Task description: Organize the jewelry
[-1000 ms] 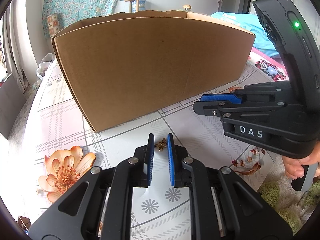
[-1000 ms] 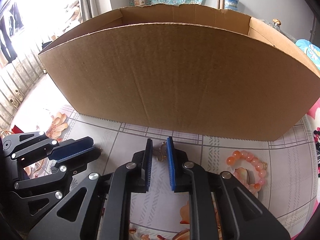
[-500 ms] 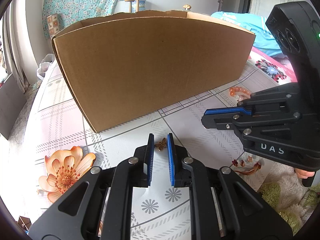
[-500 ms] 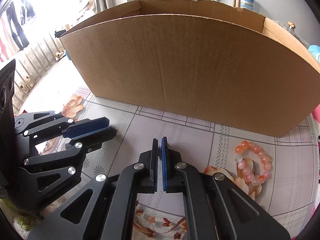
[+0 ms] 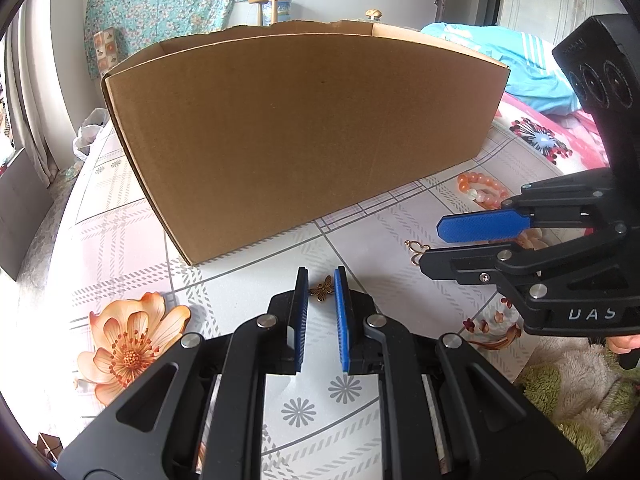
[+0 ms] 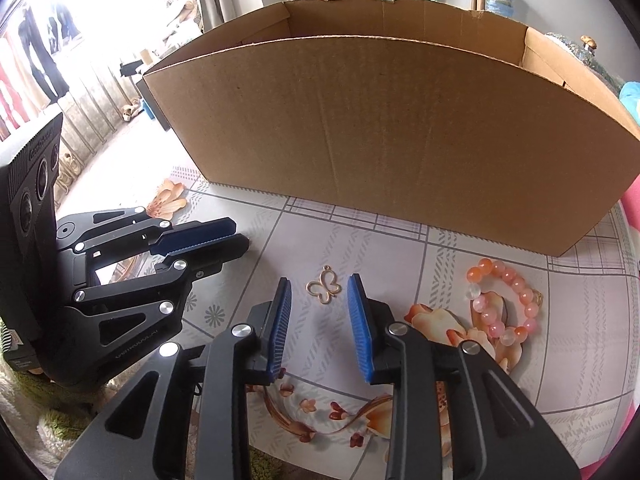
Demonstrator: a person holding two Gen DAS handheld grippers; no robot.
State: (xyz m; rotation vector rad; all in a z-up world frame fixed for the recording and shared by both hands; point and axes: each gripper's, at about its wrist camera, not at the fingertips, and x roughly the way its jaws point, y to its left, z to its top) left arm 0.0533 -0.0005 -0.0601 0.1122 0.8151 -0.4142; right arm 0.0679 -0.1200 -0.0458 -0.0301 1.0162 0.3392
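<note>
Jewelry, three pieces on the floral tablecloth before the cardboard box: gold outline butterfly charm, bronze butterfly charm, pink bead bracelet. Right gripper, clamped tight half a second ago, has just been opening and now stands parted around the gold charm without touching it, likely lining up a pick. Left gripper holds its narrow gap unchanged, bronze charm at its tips, contact unclear

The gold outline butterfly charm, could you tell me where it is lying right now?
In the right wrist view the gold butterfly charm lies flat on the tablecloth, just ahead of the open right gripper, in front of the cardboard box, left of the bead bracelet.
</note>
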